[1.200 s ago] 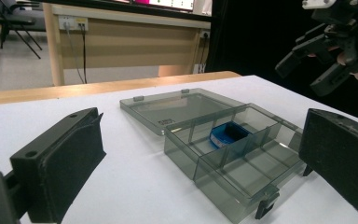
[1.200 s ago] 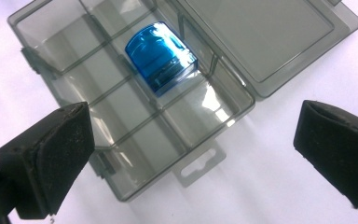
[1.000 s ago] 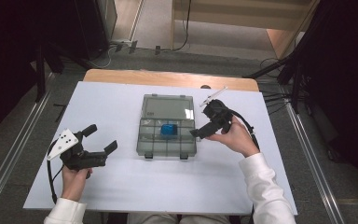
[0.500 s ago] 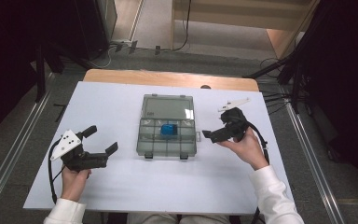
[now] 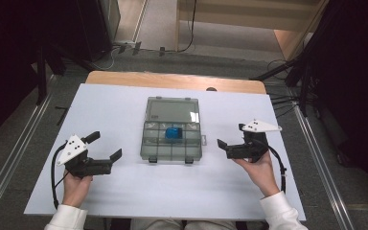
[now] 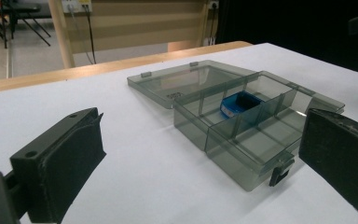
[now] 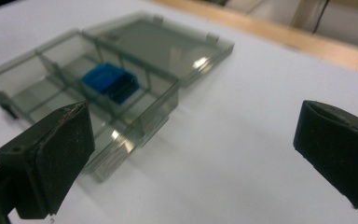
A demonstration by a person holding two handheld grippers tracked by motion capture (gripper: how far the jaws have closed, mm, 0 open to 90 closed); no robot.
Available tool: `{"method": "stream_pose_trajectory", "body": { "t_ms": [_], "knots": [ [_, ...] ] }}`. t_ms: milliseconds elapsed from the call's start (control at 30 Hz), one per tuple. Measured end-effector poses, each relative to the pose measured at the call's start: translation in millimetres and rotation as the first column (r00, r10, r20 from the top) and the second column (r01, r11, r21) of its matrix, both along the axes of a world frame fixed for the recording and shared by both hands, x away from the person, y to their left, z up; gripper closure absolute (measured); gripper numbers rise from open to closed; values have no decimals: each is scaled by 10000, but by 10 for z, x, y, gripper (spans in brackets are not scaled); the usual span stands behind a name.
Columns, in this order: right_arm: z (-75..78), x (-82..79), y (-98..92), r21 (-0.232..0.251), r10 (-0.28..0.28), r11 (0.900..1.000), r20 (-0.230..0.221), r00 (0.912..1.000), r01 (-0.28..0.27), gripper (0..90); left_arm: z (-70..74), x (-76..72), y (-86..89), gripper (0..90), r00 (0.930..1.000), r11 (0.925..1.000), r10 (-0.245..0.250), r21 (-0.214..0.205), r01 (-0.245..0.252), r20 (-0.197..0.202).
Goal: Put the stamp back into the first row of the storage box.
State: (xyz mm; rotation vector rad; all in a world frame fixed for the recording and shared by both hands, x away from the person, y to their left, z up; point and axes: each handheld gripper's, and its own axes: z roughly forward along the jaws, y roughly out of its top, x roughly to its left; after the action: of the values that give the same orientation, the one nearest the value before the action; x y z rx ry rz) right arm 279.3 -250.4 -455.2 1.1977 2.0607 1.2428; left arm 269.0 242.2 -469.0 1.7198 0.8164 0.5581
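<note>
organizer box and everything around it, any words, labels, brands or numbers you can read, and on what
None can be read.
The clear organizer box has a small dark mark on its open lid, too small and blurred to read.
The blue insert in the box shows no print.
The left tool and right tool show no lettering.

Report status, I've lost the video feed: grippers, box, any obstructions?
Left gripper open, empty, left of box. Right gripper open, empty, right of box. Compartment box lid open flat, blue item in a middle compartment. Nothing between grippers and box.
</note>
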Motion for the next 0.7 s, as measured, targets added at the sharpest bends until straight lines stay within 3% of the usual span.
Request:
{"method": "stream_pose_trajectory", "body": {
  "t_ms": [233, 400, 433, 700],
  "knots": [
    [-119, -204, -137, 547, -482, 9976, 1011, 9937, 428, 0, -40, -24, 6, 0, 9998, 9999, -81, 86, 82, -194],
    [-219, -332, -268, 318, -792, 9966, 1363, 9875, 755, 0, -47, -39, -9, 0, 9986, 9989, -464, -87, 462, -254],
    [-286, -386, -326, 371, -1057, 9942, 1668, 9803, 1009, 0, -48, -41, -13, 0, 9985, 9988, -476, -85, 474, -254],
    [-465, -491, -437, 428, -1424, 9896, 1546, 9777, 1374, 0, -38, -48, 9, 0, 9994, 9995, -324, -39, 324, -140]
  ]
}}
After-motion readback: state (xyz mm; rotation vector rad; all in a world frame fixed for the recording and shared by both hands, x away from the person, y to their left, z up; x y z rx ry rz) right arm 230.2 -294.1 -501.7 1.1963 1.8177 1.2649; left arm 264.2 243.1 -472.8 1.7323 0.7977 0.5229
